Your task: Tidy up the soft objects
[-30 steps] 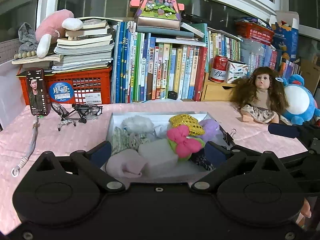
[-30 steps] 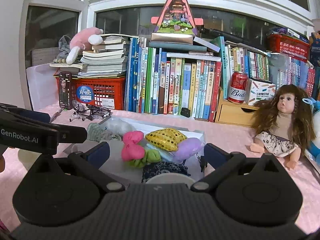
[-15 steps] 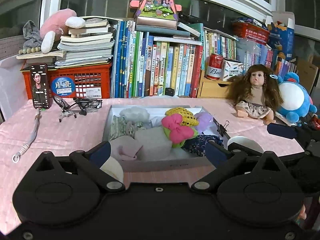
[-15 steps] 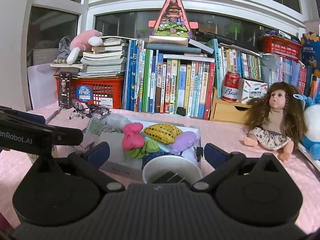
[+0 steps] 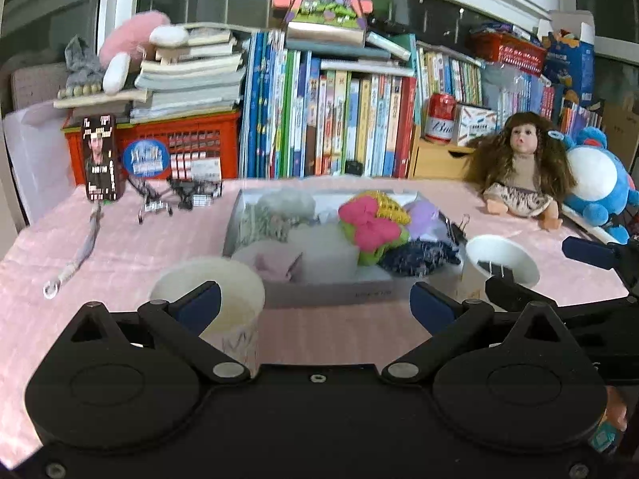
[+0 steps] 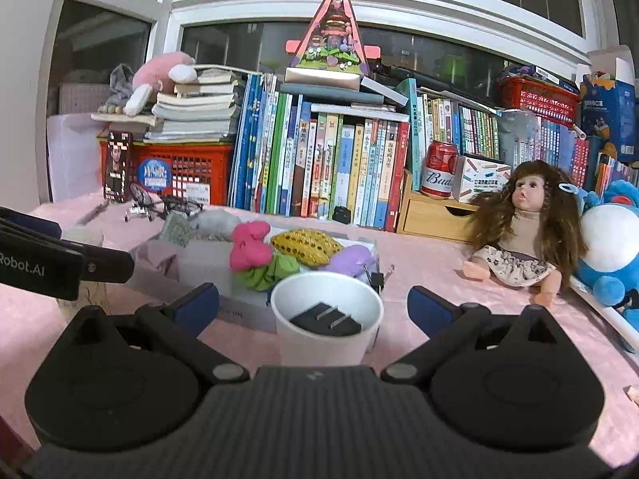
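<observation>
Left gripper (image 5: 315, 305) at lower centre, jaws spread wide and holding nothing, near finger overlapping the left paper cup (image 5: 207, 299); right gripper (image 6: 313, 305) likewise agape, empty, white cup (image 6: 327, 325) standing between its fingers. Two cups, one white box (image 5: 319, 289) mid-frame heaped with soft objects (image 5: 369, 227). One red can (image 6: 439, 173) right of centre reading "Bud", "Robot.AI" at left edge.

Left view is smeared: the phone (image 5: 100, 158) screen and the little bicycle model (image 5: 175, 196) can't be read. Left paper cup (image 5: 211, 299) base is hidden behind the gripper body. In the right view, the dark item inside the right paper cup (image 6: 326, 313) is unidentifiable; the blue plush (image 6: 611, 247) runs off-frame.
</observation>
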{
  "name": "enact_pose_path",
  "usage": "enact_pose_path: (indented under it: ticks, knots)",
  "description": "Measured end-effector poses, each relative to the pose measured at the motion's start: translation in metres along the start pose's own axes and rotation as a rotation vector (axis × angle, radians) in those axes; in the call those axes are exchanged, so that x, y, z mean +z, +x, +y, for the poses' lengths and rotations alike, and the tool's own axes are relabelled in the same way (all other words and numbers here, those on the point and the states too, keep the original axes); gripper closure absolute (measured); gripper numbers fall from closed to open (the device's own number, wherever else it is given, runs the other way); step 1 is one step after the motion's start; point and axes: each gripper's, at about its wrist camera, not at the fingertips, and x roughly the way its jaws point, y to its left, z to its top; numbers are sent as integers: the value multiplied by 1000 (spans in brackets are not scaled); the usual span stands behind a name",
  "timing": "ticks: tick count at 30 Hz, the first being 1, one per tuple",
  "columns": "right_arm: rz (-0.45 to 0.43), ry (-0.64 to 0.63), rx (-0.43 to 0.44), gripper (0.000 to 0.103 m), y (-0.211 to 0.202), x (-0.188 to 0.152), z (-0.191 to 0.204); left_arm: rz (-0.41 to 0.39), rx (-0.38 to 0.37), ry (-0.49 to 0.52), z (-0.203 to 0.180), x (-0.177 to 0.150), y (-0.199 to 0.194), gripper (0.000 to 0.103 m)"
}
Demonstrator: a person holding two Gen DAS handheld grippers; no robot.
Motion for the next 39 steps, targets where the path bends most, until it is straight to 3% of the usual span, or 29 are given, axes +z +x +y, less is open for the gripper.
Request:
enact_pose_path:
  ticks: [2,10,22,28,37,39]
  knots:
    - [7,-12,-8,0,0,-5,1,11,9,-4,1,-6,2,2]
    - [39,-16,-11,0,2,-23,5,-68,77,87,-9,-27,-9,1]
    - [60,0,-16,0,7,-36,6,-105,71,124,-10,-46,-19,0]
    - [94,5,-13,0,9,-50,10,-40,81,125,-10,-69,-15,0]
    - [159,-12,-14,0,16,-70,18,140,118,7,-1,-94,15,0]
    - [168,-7,-13,0,17,-74,19,136,128,-2,1,-96,18,0]
